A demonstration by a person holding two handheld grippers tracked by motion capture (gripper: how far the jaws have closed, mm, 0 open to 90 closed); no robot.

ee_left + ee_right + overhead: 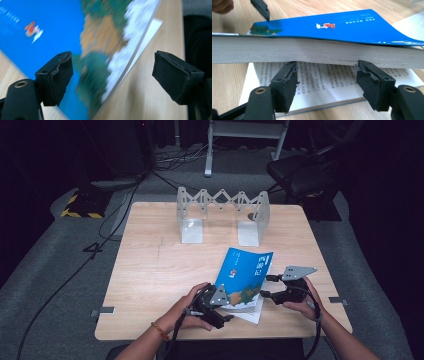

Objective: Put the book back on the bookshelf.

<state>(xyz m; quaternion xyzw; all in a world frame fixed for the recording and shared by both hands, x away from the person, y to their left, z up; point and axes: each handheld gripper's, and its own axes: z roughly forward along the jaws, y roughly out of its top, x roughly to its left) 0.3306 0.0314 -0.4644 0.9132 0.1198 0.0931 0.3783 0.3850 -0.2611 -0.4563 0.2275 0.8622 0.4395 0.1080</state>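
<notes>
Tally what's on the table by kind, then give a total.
Book: 1
Bookend rack: 1
Grippers, left and right: 2
Total: 4

Glossy book on my matt wooden table

My book (352,25) has a shiny blue cover, matt paper pages; table (155,265) pale wood grain.

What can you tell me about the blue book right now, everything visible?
The blue book is a thick paperback with a glossy blue cover bearing white print, a small red mark and a green-and-tan picture. It lies open on the wooden table near the front edge, most of its page block raised above printed pages lying flat.
</notes>
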